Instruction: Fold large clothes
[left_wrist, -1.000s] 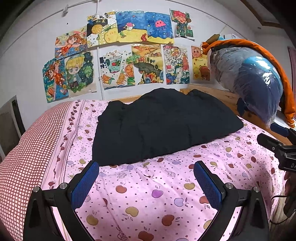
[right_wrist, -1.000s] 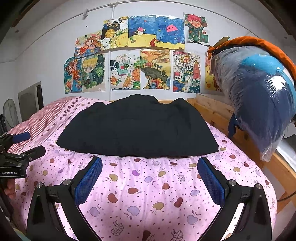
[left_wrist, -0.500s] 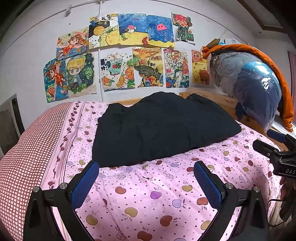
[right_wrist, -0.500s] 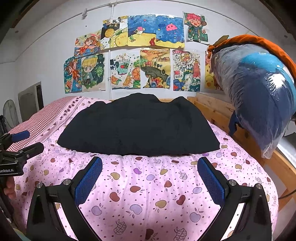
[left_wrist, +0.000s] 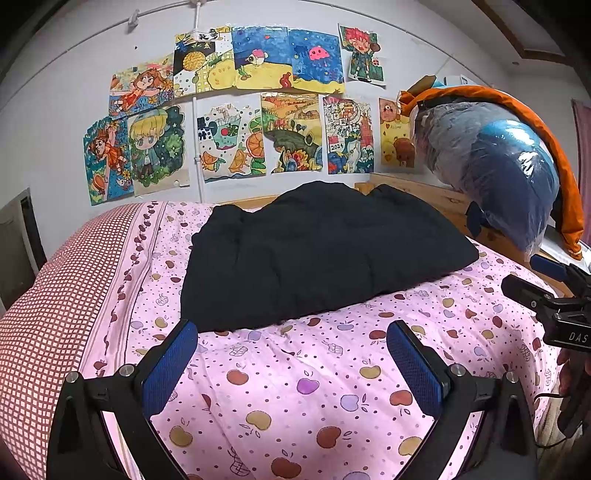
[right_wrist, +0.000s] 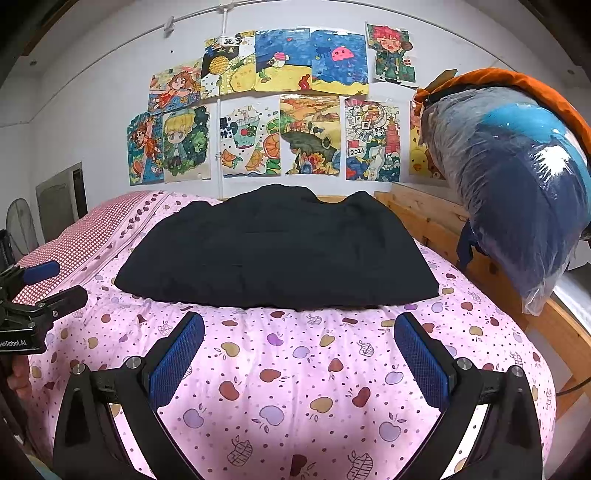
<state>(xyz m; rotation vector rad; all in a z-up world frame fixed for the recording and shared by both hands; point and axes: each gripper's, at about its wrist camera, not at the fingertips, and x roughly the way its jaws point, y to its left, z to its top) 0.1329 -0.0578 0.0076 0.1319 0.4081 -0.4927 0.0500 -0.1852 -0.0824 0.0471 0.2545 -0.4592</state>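
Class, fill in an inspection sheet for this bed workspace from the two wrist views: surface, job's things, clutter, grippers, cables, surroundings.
Surface: pink fruit-print bedspread covers the bed, with a red checked band along its left edge.
Job's things: black garment lies spread on the far half of the bed, apparently already folded at least once.
Clutter: plastic-wrapped bundle, blue with orange cloth over it, rests on the wooden bed rail.
Grippers: left gripper and right gripper both open, hovering over bare bedspread short of the garment, holding nothing.
Cables: a thin dark cable at the bed's right side.
Surroundings: children's drawings on the white wall; a fan at far left.
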